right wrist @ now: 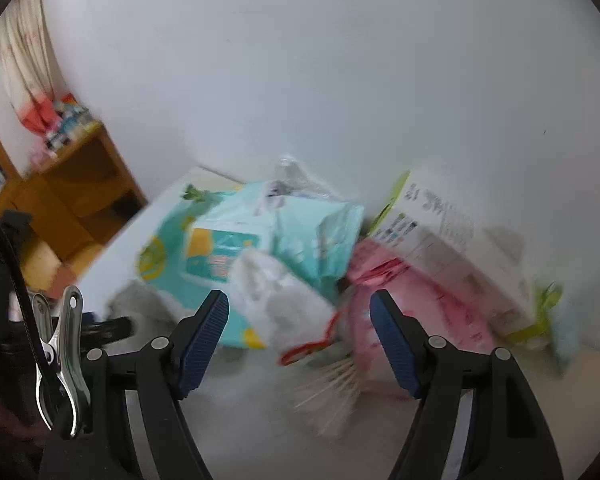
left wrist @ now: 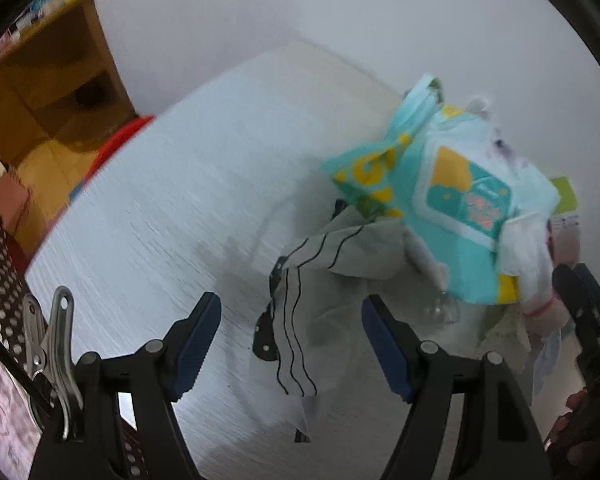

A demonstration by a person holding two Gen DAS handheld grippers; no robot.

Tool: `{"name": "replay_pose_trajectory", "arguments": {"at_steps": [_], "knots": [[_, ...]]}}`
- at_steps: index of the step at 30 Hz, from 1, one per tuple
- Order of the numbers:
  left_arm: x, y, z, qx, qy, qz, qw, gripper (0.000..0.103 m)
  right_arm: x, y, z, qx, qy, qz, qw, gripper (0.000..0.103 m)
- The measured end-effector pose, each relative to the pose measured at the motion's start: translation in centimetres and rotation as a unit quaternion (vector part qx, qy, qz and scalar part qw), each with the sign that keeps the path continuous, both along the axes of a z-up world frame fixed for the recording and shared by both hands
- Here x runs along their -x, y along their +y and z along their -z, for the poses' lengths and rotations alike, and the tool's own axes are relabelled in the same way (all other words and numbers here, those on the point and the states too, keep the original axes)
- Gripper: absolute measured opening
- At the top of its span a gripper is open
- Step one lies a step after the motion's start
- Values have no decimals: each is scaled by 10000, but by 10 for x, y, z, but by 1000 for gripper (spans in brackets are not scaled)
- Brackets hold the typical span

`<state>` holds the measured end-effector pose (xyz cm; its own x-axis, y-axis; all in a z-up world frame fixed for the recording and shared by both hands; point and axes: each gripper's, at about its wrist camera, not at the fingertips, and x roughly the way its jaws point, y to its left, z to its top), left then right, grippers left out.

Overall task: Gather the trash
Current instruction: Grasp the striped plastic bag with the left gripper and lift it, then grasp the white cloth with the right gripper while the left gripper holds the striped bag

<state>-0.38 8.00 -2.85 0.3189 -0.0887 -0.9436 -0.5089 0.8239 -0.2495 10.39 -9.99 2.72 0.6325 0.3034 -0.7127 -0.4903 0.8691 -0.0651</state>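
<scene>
Blue ribbed pads line both pairs of tongs, and both stand wide apart with nothing between them. The left tongs [left wrist: 291,344] point steeply down at the pale surface [left wrist: 148,208]; a grey cloth with dark stripes [left wrist: 300,320] lies directly ahead of their gap, running away from the tips toward the heap beyond. That heap sits ahead and to the right of the left tongs: a teal and yellow wipes pack [left wrist: 452,200] on top, crumpled white plastic [left wrist: 528,248] at its right side, and a clear curved piece, too blurred to name, under its near edge.

From the right tongs [right wrist: 299,342] the same trash pile lies straight ahead and close. A white crumpled bag with a red edge [right wrist: 284,304] lies just beyond the tips, the nearest piece, its long side slanting down to the right. Behind it is the teal pack [right wrist: 228,256]; to the right a pink wrapper [right wrist: 420,296] and a white printed carton [right wrist: 440,224] lean toward the wall. Pale thin sticks [right wrist: 332,384] fan out low between the pads.

I judge the right tongs better placed for the white bag, the left for the striped cloth. The overlapping pieces may drag each other. A wooden shelf unit [left wrist: 40,92] stands well off to the left.
</scene>
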Motion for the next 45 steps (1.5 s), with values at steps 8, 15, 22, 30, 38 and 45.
{"name": "replay_pose_trajectory", "arguments": {"at_steps": [8, 15, 22, 30, 38, 45], "knots": [[-4, -2, 19, -30, 243, -2, 9997, 30, -1, 13, 13, 129, 74, -390, 9991, 40], [6, -4, -10, -496, -282, -4, 9984, 14, 16, 19, 6, 152, -188, -629, 9977, 1], [5, 4, -43, -826, -534, -89, 9951, 13, 21, 20, -8, -116, -270, -627, 9976, 1], [8, 47, -76, -932, -703, -447, 9922, 13, 29, 24, -33, -382, -326, -674, 9965, 1], [16, 90, -101, -1220, -803, -625, 9873, 13, 51, 48, -91, -884, -814, -1067, 9870, 1], [36, 119, -122, -2062, -792, -917, 9710, 13, 68, 90, -94, -978, -746, -1745, 9769, 1]]}}
